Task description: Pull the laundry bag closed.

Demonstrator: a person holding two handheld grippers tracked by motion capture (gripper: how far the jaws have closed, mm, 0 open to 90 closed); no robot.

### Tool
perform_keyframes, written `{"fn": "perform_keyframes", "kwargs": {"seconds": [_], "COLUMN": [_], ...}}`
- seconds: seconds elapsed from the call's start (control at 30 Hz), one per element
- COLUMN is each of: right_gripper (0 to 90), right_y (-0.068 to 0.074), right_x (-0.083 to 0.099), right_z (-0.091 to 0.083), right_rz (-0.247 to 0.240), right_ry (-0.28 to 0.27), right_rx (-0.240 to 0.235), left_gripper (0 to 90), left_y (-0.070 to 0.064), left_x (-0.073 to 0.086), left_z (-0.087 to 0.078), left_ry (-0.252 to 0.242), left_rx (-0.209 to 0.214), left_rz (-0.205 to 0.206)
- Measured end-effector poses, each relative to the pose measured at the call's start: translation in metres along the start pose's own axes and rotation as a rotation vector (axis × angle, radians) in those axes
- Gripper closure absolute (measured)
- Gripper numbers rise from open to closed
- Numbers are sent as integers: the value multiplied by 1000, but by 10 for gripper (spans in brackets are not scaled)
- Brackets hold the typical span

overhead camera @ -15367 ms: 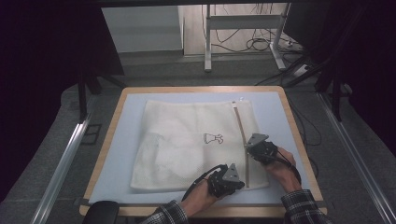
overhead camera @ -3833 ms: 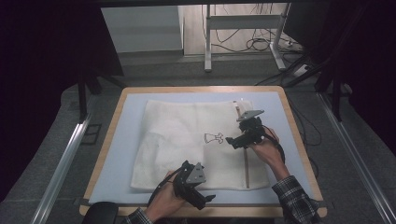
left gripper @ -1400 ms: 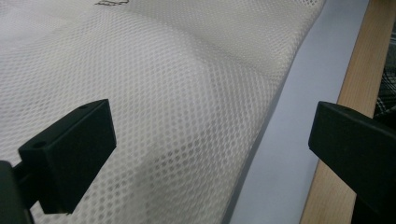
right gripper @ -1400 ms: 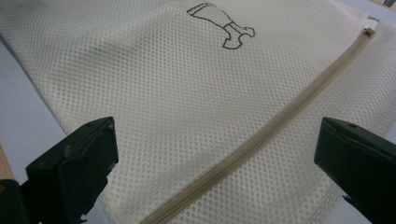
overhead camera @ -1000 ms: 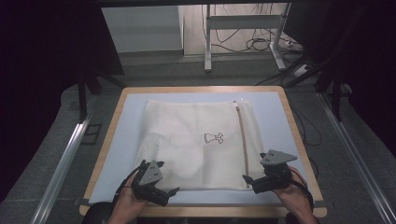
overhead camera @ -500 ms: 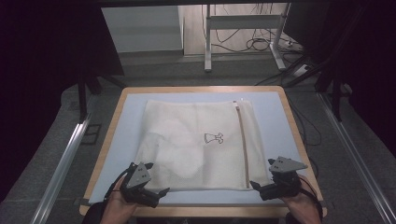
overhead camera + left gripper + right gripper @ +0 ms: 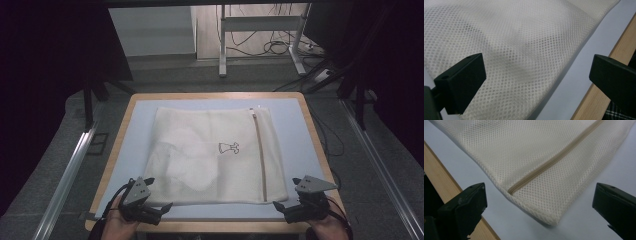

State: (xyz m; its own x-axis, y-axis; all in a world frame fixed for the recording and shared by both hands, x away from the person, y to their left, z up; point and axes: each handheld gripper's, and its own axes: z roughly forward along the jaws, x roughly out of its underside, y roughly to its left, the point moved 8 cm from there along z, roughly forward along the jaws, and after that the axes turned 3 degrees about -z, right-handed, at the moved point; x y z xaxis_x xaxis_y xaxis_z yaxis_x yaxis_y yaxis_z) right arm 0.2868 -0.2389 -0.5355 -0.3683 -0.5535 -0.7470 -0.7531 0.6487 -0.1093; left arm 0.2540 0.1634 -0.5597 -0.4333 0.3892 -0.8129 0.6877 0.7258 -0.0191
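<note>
**Mesh bag at mid-tabletop, a claw at each near corner**

A mesh bag (image 7: 215,155) lies flat on the tabletop (image 7: 130,145), filling the middle of the frame. Its zipper (image 7: 260,155) runs from top to bottom near the bag's right edge, and a small printed mark (image 7: 228,147) sits just left of the zipper. The left claw (image 7: 162,209) is at the lower left of the frame, beside the bag's lower left corner. The right claw (image 7: 280,207) is at the lower right, just beside the bag's lower right corner. Beyond the tabletop, at the top of the frame, cables (image 7: 272,47) lie on the floor.
</note>
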Motion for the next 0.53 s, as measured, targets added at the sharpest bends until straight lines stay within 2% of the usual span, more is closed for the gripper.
{"fn": "perform_keyframes", "kwargs": {"seconds": [0.33, 0.53], "right_gripper": [0, 0], "right_y": [1, 0], "right_x": [12, 13], "right_z": [2, 2], "right_rz": [34, 37], "right_ry": [43, 42], "right_rx": [-30, -34], "left_gripper": [2, 3], "left_y": [6, 5], "left_x": [5, 5], "left_z": [-8, -6], "left_ry": [-18, -5], "left_rx": [-7, -13], "left_rz": [-48, -35]}}
